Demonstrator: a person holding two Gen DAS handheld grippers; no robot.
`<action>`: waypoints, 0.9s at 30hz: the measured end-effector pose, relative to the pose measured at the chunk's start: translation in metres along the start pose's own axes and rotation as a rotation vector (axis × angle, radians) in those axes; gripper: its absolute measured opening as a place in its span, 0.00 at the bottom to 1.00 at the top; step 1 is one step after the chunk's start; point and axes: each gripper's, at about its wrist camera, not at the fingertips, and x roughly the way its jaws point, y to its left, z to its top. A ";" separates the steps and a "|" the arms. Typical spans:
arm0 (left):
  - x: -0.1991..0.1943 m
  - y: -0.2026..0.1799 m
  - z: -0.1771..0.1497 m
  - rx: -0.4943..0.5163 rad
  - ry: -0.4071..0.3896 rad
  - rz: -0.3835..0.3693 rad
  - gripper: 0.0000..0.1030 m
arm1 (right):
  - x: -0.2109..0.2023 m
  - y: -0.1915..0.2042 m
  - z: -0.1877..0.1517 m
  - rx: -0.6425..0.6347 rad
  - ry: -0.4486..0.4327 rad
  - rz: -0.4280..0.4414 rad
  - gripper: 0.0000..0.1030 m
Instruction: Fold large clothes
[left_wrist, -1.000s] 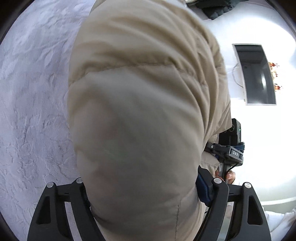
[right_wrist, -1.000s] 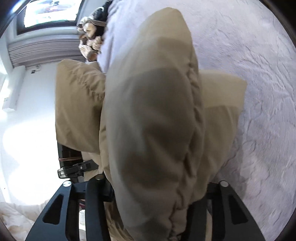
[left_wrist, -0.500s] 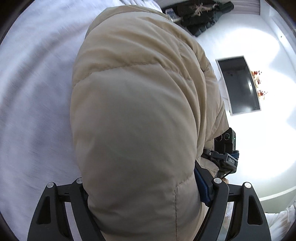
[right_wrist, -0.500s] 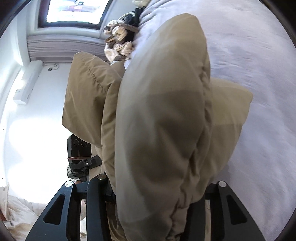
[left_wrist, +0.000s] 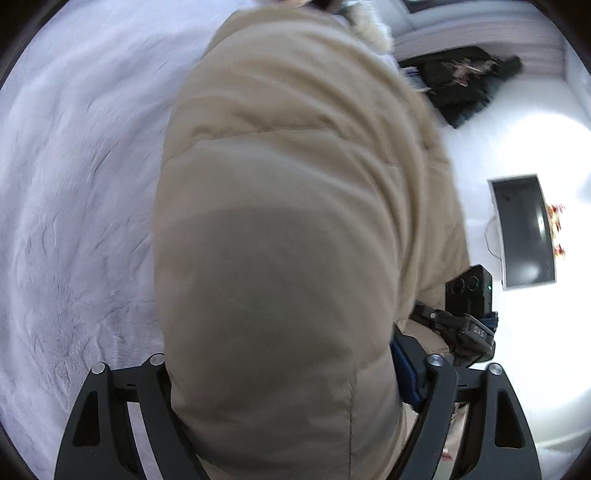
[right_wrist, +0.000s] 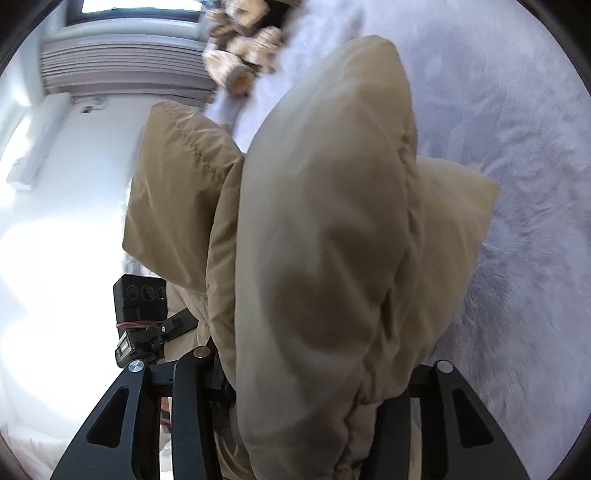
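Under everything, pale lavender textured bedspread (left_wrist: 70, 229), blurred, filling left of left wrist view and right of right wrist view (right_wrist: 524, 206). Beyond bed edge, bright white floor (left_wrist: 517, 140), overexposed. Pale ribbed wall strip (left_wrist: 480, 37) at top right of left view, same strip under a window in right view. One dark garment heap (left_wrist: 469, 85) on floor near that strip. One dark flat screen (left_wrist: 524, 230) lying further right, small red-orange bits beside it, unclear what. One tan furry bundle (right_wrist: 243, 55) at top of right view, at bed edge.

One beige puffer jacket (left_wrist: 288, 236), bulky, quilted, bunched, held up over bedspread between both tools. Two grippers counted. Left gripper (left_wrist: 295, 373) wide, jacket bulk filling gap and pressing both black fingers (left_wrist: 155, 406); jaws just opened a bit further. Right gripper (right_wrist: 306, 373) clamped round a thick jacket fold (right_wrist: 332, 258), fabric bulging past both fingers; jaws also just widened, cloth between them. Other gripper's camera block visible in each view, beside jacket (left_wrist: 469, 295) (right_wrist: 140, 299).
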 end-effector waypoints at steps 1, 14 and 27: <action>0.002 0.006 0.000 -0.009 -0.005 -0.004 0.86 | 0.001 -0.007 0.001 0.022 -0.003 -0.015 0.57; -0.003 -0.019 -0.011 0.063 -0.064 0.163 0.95 | -0.106 0.059 -0.062 -0.135 -0.156 -0.382 0.34; -0.034 -0.077 -0.027 0.062 -0.158 0.339 0.96 | -0.027 0.082 -0.085 -0.195 -0.051 -0.660 0.19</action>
